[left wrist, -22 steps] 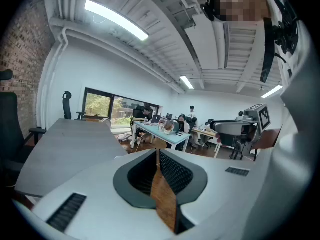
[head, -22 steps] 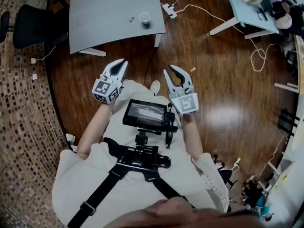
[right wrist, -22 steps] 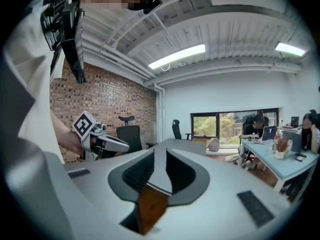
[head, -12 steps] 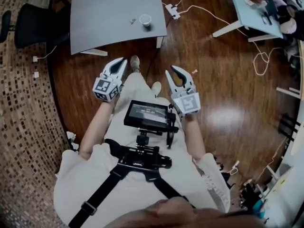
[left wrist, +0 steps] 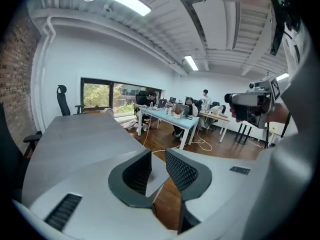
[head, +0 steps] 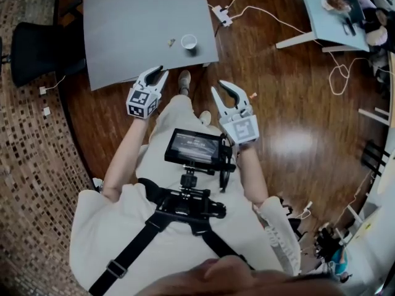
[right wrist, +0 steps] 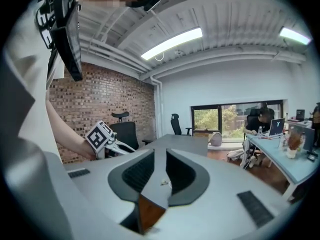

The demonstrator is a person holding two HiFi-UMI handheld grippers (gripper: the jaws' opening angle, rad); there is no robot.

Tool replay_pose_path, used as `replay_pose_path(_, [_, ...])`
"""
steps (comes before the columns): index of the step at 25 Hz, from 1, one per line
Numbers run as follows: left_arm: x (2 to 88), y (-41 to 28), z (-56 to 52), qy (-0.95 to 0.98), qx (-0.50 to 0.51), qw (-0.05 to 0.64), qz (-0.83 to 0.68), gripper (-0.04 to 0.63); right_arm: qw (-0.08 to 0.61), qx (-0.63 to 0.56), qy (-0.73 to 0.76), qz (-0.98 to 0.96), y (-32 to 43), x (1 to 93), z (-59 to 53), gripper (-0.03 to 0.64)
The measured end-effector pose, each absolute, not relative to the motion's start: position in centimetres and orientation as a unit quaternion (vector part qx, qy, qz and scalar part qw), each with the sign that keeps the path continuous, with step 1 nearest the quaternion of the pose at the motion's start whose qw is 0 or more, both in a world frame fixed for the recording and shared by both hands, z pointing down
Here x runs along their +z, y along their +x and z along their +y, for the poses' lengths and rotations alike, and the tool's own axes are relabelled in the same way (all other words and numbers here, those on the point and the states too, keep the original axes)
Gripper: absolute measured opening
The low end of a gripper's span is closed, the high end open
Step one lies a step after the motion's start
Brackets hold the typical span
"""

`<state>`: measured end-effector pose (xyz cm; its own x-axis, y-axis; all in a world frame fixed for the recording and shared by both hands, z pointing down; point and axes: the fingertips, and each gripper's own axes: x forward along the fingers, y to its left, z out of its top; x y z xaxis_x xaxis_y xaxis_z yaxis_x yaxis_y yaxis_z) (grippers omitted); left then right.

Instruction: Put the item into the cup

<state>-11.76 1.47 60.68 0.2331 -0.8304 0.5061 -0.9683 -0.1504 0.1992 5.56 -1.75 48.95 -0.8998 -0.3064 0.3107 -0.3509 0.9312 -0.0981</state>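
Approach step: left claw [head: 158,74] and right claw [head: 220,90] hang spread and empty short of the bench [head: 133,23]; next, one must reach the item [head: 171,42] left of the cup [head: 189,41].

I see the left tool [head: 154,74] and right tool [head: 221,90] near the tabletop [head: 133,23]; on it the cup [head: 189,41] stands beside a small item [head: 171,42].

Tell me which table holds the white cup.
The grey table straight ahead; the white cup stands by its right edge. The light-blue table is off to the right.
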Motion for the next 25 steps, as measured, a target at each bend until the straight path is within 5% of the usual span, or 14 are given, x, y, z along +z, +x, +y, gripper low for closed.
replay_pose_path(19, [84.0,-19.0,-5.5,0.721,0.325,0.362,-0.493,0.142,0.24,0.091,0.23,-0.939,-4.7,58.2,-9.9,0.081])
replay_pose_path(25, [86.6,-18.6,-5.6,0.717,0.359,0.373,-0.467,0.143,0.293,0.121,0.234,-0.919,-4.5,61.3,-9.5,0.159])
